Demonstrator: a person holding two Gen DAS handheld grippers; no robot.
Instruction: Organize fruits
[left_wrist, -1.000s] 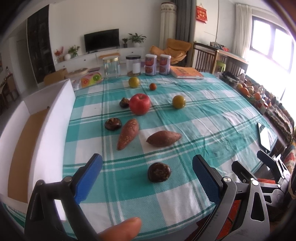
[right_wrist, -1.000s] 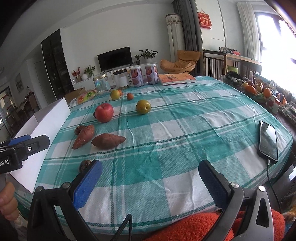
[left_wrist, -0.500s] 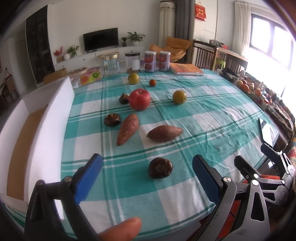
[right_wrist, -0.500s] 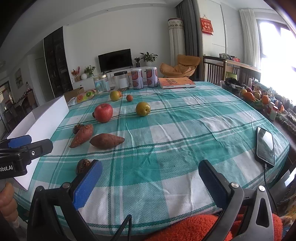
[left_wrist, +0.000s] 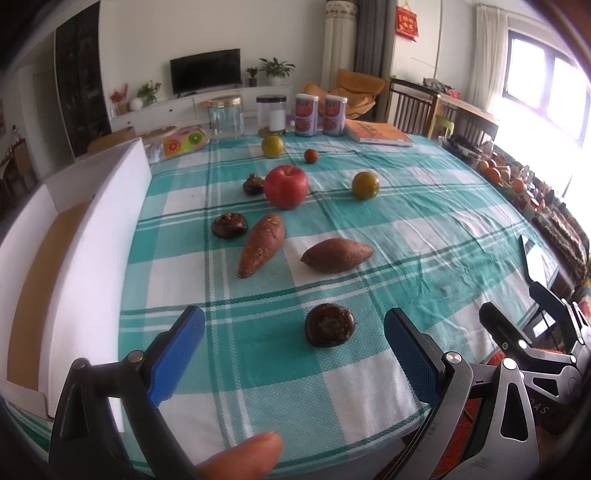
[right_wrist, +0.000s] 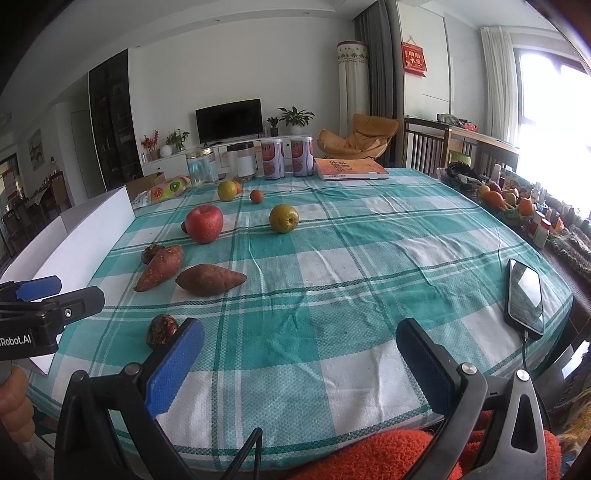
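On the teal checked tablecloth lie a red apple, two sweet potatoes, several dark round fruits, the nearest, two yellow-green fruits and a small orange one. My left gripper hangs open just in front of the nearest dark fruit, which sits between the fingers' lines. My right gripper is open over bare cloth near the front edge. The apple and sweet potatoes show at left there.
A white box with a brown floor stands along the table's left edge. Jars, two cans and an orange book line the far edge. A phone on a cable lies at right. A thumb shows below.
The left gripper has tilted and moved slightly forward, bringing the nearest dark fruit closer between its fingers. The right gripper's view has risen a little; both stay open.
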